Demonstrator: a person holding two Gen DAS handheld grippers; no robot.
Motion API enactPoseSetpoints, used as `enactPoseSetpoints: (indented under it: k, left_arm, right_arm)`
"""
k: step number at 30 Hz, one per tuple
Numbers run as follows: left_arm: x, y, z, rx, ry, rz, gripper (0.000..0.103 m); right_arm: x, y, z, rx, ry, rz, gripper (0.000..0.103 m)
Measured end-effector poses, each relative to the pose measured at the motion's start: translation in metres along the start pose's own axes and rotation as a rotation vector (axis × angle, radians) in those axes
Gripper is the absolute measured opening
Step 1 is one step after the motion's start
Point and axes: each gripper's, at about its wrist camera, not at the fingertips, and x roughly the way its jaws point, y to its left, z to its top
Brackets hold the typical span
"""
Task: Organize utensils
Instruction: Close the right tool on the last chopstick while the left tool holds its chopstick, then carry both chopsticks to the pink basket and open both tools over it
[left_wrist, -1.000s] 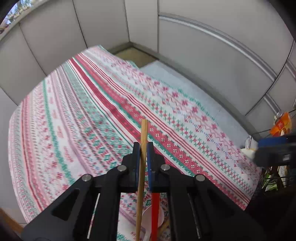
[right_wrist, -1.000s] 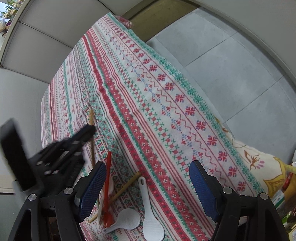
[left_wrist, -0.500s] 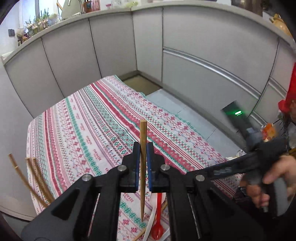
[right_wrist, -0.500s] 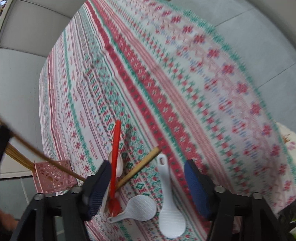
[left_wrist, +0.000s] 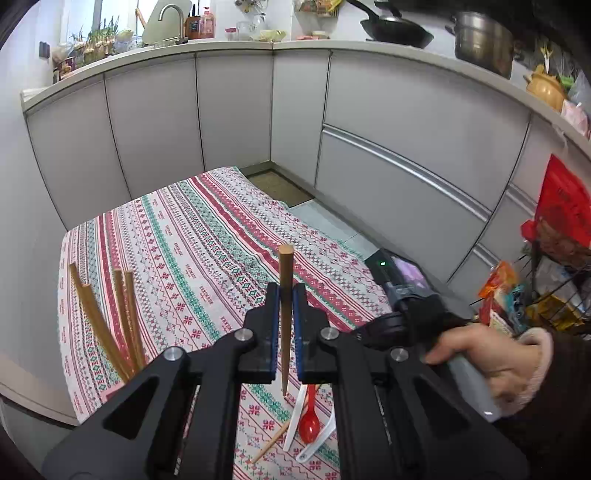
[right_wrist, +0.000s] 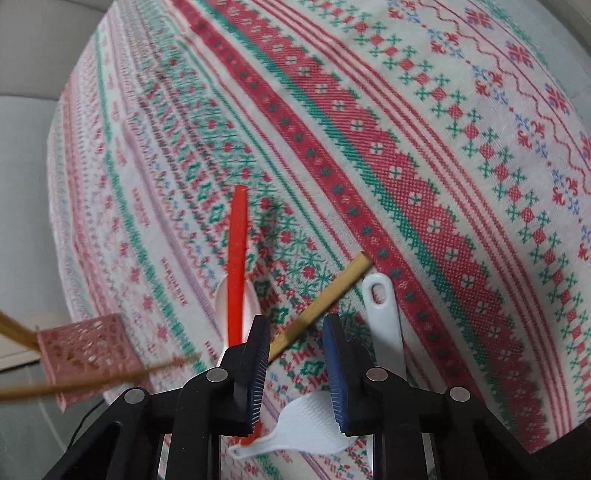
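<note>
Chopstick (left_wrist: 284, 317), tapered wood, upright, pinched in left gripper (left_wrist: 284, 328) | right gripper (right_wrist: 297, 365) spread over woven patterned tablecloth (right_wrist: 406, 147), straddling bamboo chopstick (right_wrist: 321, 302) | red plastic spoon (right_wrist: 236, 266), white dimpled rice paddle (right_wrist: 314, 424) alongside | pink lattice holder (right_wrist: 83, 354) left.

The left gripper (left_wrist: 284, 325) has been raised with its chopstick (left_wrist: 285, 306). The right gripper (right_wrist: 295, 354) has been lowered and narrowed around the chopstick on the cloth (right_wrist: 321, 302).
</note>
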Motion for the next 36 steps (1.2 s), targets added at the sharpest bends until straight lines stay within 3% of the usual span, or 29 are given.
enactPoseSetpoints:
  k: [8,14,25,36]
  left_arm:
    - [-0.021,0.009,-0.012,-0.021,-0.015,-0.036,0.008]
    - [-0.030,0.019,-0.018,-0.032,-0.012,-0.034,0.008]
    - [-0.052,0.043,-0.020,-0.091,-0.058,-0.004,0.008]
    - [-0.076,0.057,-0.013,-0.132,-0.132,0.007,0.008]
  right_arm:
    - [0.009,0.012,0.003,0.043,-0.081,-0.068,0.027]
    - [0.014,0.020,0.005,0.064,-0.131,-0.106,0.015]
    - [0.006,0.012,0.022,0.127,-0.198,-0.036,0.008]
    - [-0.052,0.037,0.016,0.003,-0.358,0.017,0.007]
